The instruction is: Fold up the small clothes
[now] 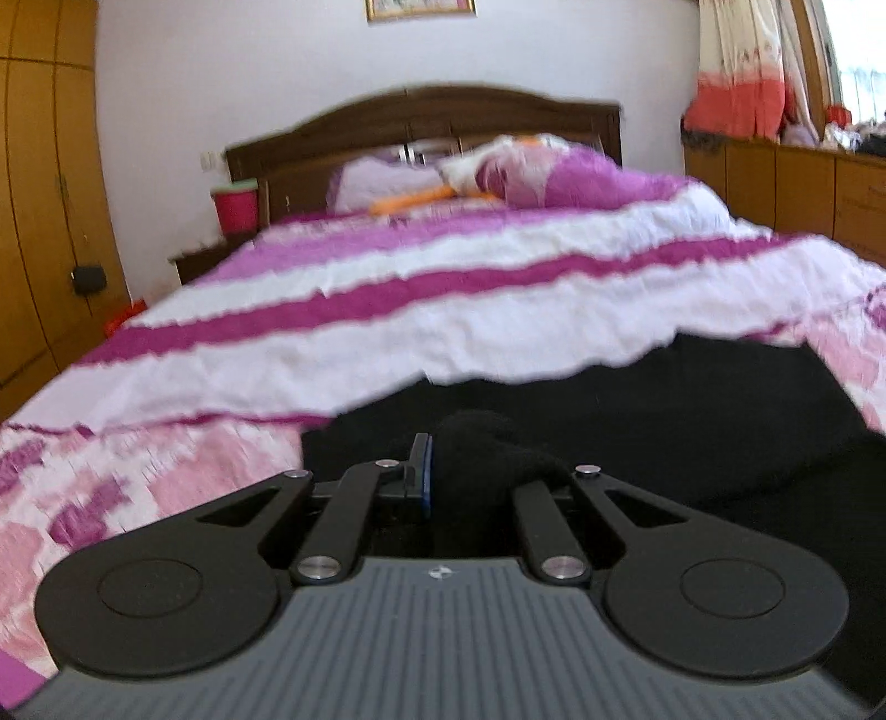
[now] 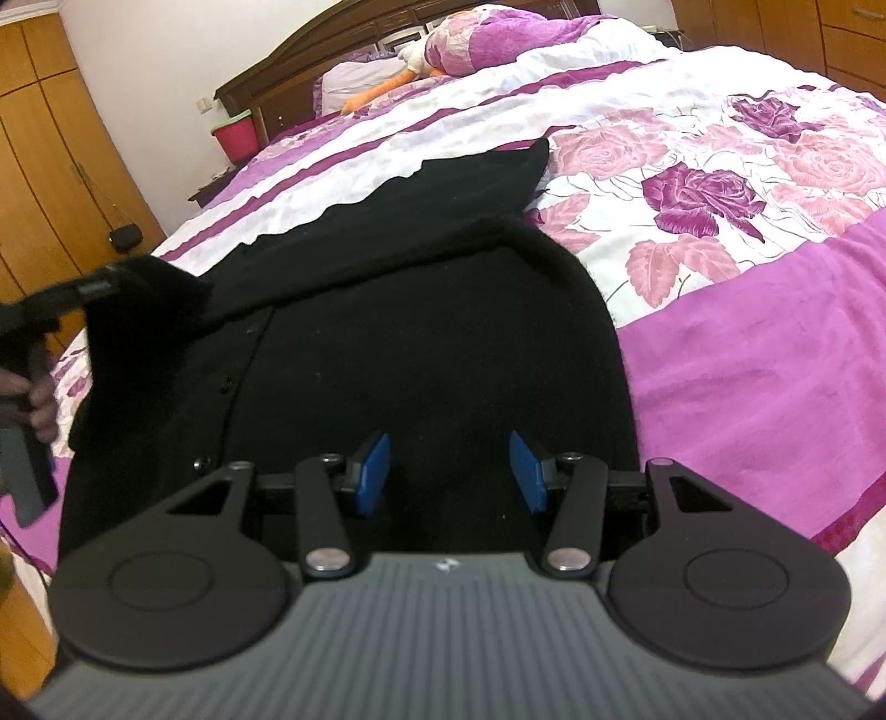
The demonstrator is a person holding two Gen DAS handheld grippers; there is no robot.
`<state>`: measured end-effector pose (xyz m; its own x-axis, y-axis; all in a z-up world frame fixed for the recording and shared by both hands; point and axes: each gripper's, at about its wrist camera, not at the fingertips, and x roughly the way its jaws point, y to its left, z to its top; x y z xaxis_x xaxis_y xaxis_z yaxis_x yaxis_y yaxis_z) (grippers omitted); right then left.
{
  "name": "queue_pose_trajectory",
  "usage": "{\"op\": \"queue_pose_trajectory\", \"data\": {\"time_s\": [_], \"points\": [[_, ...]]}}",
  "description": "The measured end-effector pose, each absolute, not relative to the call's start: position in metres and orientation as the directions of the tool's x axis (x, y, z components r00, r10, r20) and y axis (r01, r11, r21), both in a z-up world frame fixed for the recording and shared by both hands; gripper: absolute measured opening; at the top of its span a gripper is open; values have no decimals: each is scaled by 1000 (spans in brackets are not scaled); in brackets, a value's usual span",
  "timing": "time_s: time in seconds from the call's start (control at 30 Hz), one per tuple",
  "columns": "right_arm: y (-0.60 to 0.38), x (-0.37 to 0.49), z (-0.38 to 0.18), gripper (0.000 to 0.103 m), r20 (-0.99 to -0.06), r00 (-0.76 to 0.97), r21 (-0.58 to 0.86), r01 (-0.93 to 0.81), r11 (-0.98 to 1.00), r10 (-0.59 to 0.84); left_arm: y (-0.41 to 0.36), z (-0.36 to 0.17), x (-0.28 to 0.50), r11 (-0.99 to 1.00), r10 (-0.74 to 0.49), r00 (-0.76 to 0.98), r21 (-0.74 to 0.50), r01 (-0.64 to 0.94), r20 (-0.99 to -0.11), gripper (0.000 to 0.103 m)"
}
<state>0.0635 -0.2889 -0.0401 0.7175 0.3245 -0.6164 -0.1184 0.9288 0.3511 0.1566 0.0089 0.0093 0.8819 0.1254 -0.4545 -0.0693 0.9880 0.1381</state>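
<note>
Already my left gripper (image 1: 437, 471) has its jaws clamped on the black cardigan's (image 2: 415, 332) edge on the bed (image 2: 720, 360), the right gripper (image 2: 448, 471) gaping above it unpinned, so the knit may drag or bunch.

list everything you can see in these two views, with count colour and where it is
cardigan: one, black, buttoned, spread on the bed near its foot
bedspread: one, purple, pink and white floral, covering the bed
headboard: one, dark wood, far end of bed
pillows: two, purple and white, by headboard
stuffed toy: one, white and orange, among the pillows
bin: one, red, green rim, beside headboard
wardrobe: wooden, along one wall
curtain: white and red, by window
left gripper: shut on cardigan edge
right gripper: open above cardigan
hand: one, holding left gripper
</note>
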Motion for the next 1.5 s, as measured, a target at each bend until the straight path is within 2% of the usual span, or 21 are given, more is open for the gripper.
{"op": "queue_pose_trajectory", "data": {"time_s": [0.17, 0.2, 0.27, 0.33, 0.4, 0.67, 0.87, 1.0, 1.23, 1.5], "points": [[-288, 64, -40, 50, -615, 720, 345, -122, 931, 322, 11, -8, 160, 993, 89, 836, 112, -33, -542, 9], [-287, 64, -40, 50, -615, 720, 344, -123, 931, 322, 11, -9, 158, 995, 80, 829, 100, -29, -554, 12], [-287, 63, -39, 50, -615, 720, 341, -126, 931, 323, 15, -9, 152, 996, 76, 815, 79, -37, -575, 27], [-286, 64, -38, 50, -617, 719, 339, -124, 933, 320, 18, -7, 145, 995, 94, 800, 73, -63, -593, 49], [-285, 64, -37, 51, -618, 719, 337, -124, 934, 318, 22, -5, 135, 995, 99, 787, 65, -76, -609, 53], [-275, 66, -23, 52, -599, 729, 315, -167, 934, 332, 42, 7, 85, 993, 84, 766, -6, -114, -637, 58], [-254, 72, -4, 52, -566, 737, 301, -231, 925, 368, 61, 12, 45, 982, 150, 743, 9, -191, -652, 58], [-229, 76, 7, 52, -550, 720, 306, -297, 905, 423, 80, 10, 19, 970, 173, 715, -7, -242, -678, 58], [-160, 89, 17, 52, -543, 634, 339, -434, 835, 550, 114, 8, -15, 946, 242, 705, 1, -324, -666, 58], [-69, 104, 18, 52, -549, 515, 303, -612, 731, 658, 149, -3, -34, 906, 284, 674, -39, -421, -682, 58]]}}
